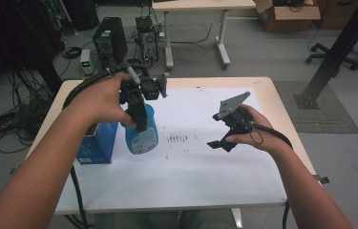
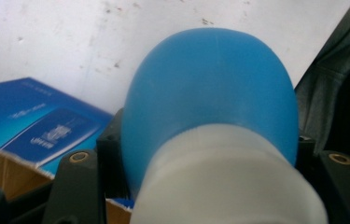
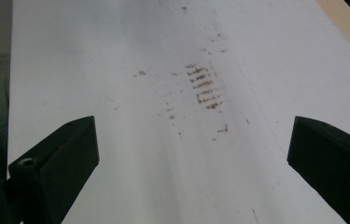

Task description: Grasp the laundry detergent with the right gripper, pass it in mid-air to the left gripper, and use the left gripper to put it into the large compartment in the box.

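- Farthest left, just outboard of our left gripper (image 1: 138, 112), a blue box (image 1: 96, 149) stands on the white table (image 1: 191, 181); in the left gripper view its printed lid (image 2: 32, 123) lies behind and to one side of the jaws.
- Our left gripper is clamped around the blue bottle (image 1: 142, 134). In its own view the bottle's white neck (image 2: 228, 182) and rounded blue shoulder (image 2: 210, 88) sit squarely between the two black jaws, which press against its sides.
- The bottle hangs directly below that gripper, close beside the box; we cannot tell whether its base touches the table or is just clear of it.
- Ahead of the bottle, between the two grippers, a patch of brown smudges (image 1: 177, 139) marks the table.
- Our right gripper (image 1: 222, 143) holds nothing: its jaws stand wide apart, and its view looks down past them at the stain (image 3: 205, 88) straight ahead.
- We judge the step to be carrying or positioning the gripped bottle, with the right side waiting.
- The next move calls for a steady, upright hold on the neck, and for bringing the bottle toward the smudged patch without brushing the box.
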Demonstrator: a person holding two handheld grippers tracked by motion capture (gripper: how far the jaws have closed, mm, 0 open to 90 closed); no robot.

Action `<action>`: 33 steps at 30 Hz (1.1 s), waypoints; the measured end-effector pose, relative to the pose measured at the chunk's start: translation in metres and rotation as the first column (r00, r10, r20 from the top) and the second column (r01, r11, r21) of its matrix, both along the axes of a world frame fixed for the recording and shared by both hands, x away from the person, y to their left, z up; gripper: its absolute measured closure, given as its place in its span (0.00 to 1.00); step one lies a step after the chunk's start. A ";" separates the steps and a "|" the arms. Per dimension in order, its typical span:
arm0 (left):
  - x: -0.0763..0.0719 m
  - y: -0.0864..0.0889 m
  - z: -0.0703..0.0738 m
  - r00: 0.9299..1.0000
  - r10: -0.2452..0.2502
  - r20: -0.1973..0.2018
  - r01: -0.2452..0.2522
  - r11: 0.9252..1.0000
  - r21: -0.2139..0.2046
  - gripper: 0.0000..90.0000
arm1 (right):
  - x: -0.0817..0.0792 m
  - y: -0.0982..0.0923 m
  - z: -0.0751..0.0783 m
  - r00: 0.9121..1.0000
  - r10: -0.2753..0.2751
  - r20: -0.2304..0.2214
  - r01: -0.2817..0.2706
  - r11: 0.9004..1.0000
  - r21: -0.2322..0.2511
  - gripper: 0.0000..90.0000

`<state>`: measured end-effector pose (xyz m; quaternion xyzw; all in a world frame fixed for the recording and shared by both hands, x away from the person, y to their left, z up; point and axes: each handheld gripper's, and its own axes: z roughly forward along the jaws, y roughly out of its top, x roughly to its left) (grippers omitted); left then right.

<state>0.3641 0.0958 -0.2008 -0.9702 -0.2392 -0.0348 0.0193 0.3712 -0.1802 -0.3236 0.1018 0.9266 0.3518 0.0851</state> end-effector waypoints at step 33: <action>0.043 0.105 0.096 0.799 0.601 0.019 -0.597 0.797 -0.093 0.42 | 0.022 -0.028 0.012 0.997 -0.012 -0.075 0.000 0.988 -0.155 0.03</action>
